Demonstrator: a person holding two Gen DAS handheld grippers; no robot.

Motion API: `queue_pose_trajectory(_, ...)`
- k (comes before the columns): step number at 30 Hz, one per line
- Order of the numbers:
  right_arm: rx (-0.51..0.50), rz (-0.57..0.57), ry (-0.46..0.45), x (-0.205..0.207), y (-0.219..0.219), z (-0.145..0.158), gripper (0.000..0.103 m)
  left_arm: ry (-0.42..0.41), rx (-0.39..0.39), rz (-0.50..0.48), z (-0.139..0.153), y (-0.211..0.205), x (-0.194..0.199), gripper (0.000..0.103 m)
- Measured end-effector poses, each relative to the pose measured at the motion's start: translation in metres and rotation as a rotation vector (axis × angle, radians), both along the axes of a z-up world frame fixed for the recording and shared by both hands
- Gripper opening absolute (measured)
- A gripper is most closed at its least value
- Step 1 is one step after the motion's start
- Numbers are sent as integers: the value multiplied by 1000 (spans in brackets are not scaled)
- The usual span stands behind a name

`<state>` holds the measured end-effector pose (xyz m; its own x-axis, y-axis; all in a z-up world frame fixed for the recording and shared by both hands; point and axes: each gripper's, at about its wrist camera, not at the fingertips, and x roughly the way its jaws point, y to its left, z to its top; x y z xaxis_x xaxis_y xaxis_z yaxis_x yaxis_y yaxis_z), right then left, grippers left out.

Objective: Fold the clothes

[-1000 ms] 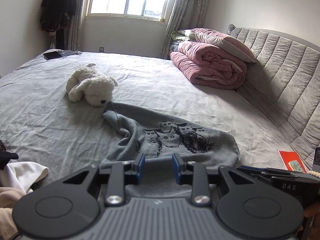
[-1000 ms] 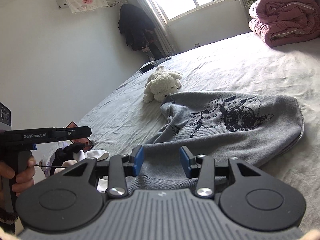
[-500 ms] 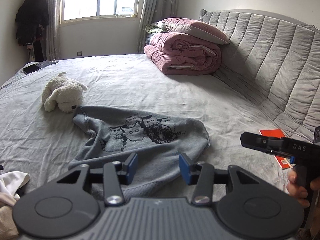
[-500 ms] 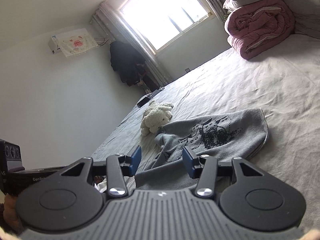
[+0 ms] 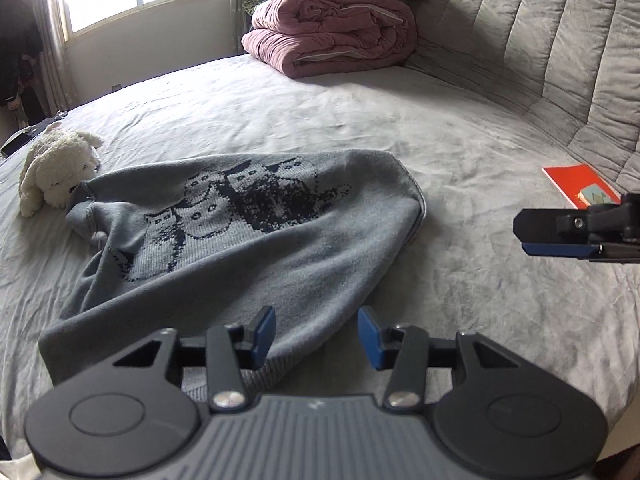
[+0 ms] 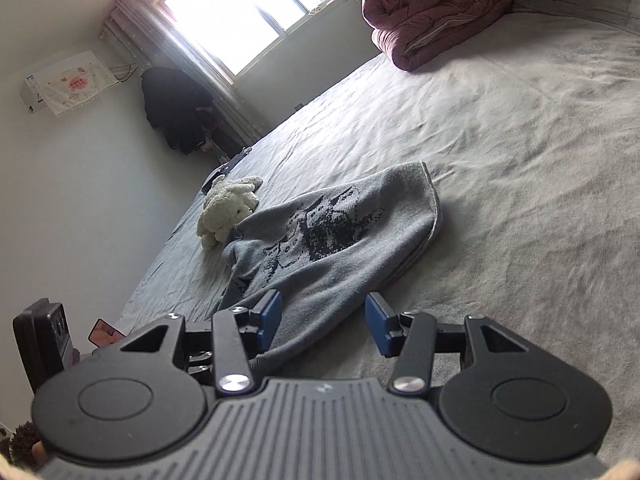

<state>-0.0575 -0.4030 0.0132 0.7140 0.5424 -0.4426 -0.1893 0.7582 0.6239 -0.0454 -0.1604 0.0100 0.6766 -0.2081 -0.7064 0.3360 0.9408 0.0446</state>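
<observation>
On the bed's (image 5: 460, 148) left side lay a plush dog (image 5: 54, 168), its nose touching a grey sweater (image 5: 240, 248) spread flat mid-bed. Both grippers hung above the sweater's near hem, left gripper (image 5: 316, 330) and right gripper (image 6: 323, 318) each spread wide and empty. Further right lay a red booklet (image 5: 576, 186) near the headboard (image 5: 560, 40).

Home bedrm: bed (image 5: 280, 92), duvet (image 5: 332, 32)

A grey sweater (image 5: 248, 240) (image 6: 332, 248) with a dark knitted animal pattern is lying rumpled and partly folded on the bed.
</observation>
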Motion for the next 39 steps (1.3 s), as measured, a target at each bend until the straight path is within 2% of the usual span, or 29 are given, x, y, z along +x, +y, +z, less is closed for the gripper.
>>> queue_pose_trajectory(4, -27, 3, 12, 7, 3, -6, 51, 14, 41, -28, -23, -8, 20, 47)
queue_pose_trajectory(10, -65, 4, 51, 23, 8, -18, 51, 48, 67, -19, -55, -10, 38, 47)
queue_pose_trajectory(13, -78, 4, 71, 30, 10, -24, 51, 12, 57, -26, -60, -7, 39, 47)
queue_pose_trajectory(15, -85, 4, 82, 35, 12, -27, 51, 1, 35, -22, -58, -4, 41, 40)
queue_pose_trajectory(17, -94, 3, 90, 38, 14, -28, 51, -10, 12, -18, -55, -1, 42, 20)
queue_pose_trajectory(18, -99, 2, 92, 40, 15, -29, 51, -15, 1, -16, -54, 0, 43, 17)
queue_pose_trajectory(20, -107, 1, 94, 43, 17, -29, 51, -1, -67, 0, -49, 9, 45, 9)
queue_pose_trajectory(23, -116, -5, 99, 48, 18, -30, 51, 41, -205, 48, -43, 29, 52, 7)
queue_pose_trajectory(26, -121, -20, 113, 55, 19, -33, 51, 102, -379, 126, -39, 57, 64, 6)
queue_pose_trajectory(28, -123, -31, 123, 60, 21, -35, 51, 126, -450, 170, -38, 71, 71, 6)
queue_pose_trajectory(33, -124, -50, 148, 75, 30, -44, 51, 131, -504, 262, -45, 102, 83, 6)
queue_pose_trajectory(39, -138, -6, 187, 94, 58, -60, 51, 161, -542, 310, -62, 123, 92, 5)
